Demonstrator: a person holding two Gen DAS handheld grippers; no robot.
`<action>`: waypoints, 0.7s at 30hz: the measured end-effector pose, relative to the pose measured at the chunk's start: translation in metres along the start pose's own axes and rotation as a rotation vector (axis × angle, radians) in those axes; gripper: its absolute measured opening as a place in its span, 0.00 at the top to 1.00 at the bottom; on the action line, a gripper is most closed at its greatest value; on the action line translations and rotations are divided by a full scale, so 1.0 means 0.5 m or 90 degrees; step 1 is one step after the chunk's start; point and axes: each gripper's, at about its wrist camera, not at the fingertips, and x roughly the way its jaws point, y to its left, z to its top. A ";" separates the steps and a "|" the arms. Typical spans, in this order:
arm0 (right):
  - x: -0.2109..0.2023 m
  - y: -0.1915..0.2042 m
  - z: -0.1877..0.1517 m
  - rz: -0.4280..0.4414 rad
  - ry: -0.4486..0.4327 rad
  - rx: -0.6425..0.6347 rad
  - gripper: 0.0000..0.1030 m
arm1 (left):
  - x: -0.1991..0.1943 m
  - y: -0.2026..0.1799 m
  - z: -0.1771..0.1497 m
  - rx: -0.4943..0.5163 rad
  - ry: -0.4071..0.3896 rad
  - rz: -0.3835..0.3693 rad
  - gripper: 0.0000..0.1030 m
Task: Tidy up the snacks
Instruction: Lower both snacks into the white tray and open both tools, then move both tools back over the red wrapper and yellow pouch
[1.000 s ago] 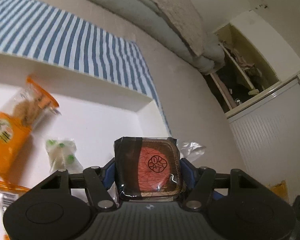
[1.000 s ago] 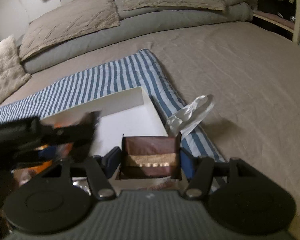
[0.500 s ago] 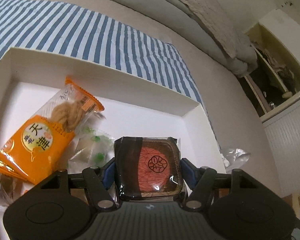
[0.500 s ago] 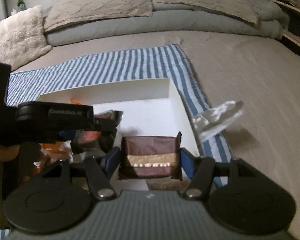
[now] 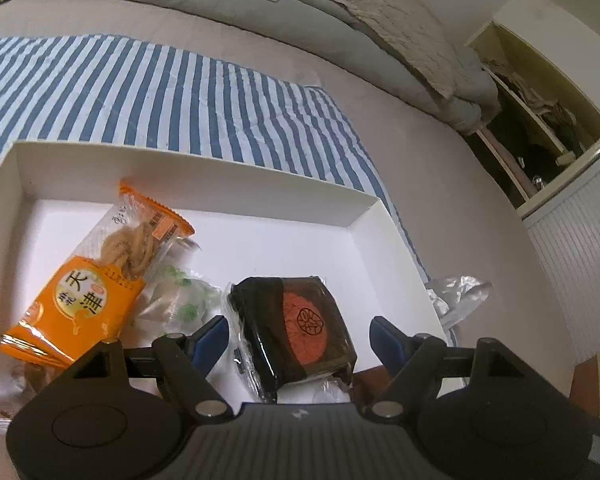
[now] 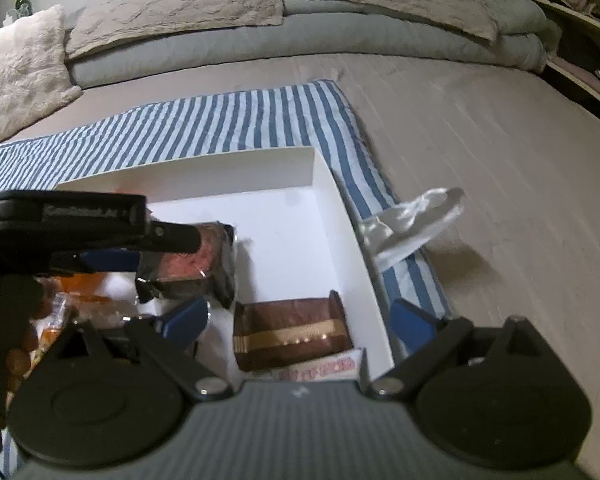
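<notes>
A white box (image 5: 364, 204) lies on a striped cloth on the bed. My left gripper (image 5: 300, 334) is open, and a black packet with a red disc (image 5: 296, 324) lies loose between its fingers in the box. An orange twist-snack packet (image 5: 100, 280) and a clear packet with green bits (image 5: 180, 296) lie to its left. My right gripper (image 6: 300, 316) is open over the box's near right corner, and a brown packet with a gold band (image 6: 292, 332) lies between its fingers. The left gripper's body (image 6: 72, 224) and the black packet (image 6: 196, 260) show in the right wrist view.
The striped cloth (image 5: 180, 96) lies under the box. A crumpled clear wrapper (image 6: 412, 224) lies on the bed right of the box (image 6: 340, 208). Pillows and folded bedding (image 6: 180, 8) lie at the back. An open cupboard (image 5: 540, 112) stands at the right.
Both grippers have opened and let go of their packets, which now lie in the box. Both have moved over the box; the black packet has tilted.
</notes>
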 end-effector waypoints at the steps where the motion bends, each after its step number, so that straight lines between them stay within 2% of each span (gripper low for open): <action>1: -0.001 -0.003 0.000 0.001 0.004 0.007 0.04 | -0.006 -0.004 0.000 0.010 0.000 0.003 0.24; 5: -0.013 -0.009 0.001 0.005 0.010 0.035 0.04 | -0.034 -0.020 -0.002 0.050 -0.001 0.011 0.24; 12: -0.055 -0.004 0.004 0.015 -0.004 0.059 0.04 | -0.090 -0.031 -0.003 0.081 -0.010 0.021 0.23; 16: -0.081 0.001 0.007 0.018 -0.019 0.067 0.02 | -0.118 -0.031 -0.005 0.096 -0.016 0.036 0.16; 21: -0.107 0.002 0.006 0.013 -0.029 0.077 0.02 | -0.150 -0.031 -0.009 0.120 -0.016 0.058 0.15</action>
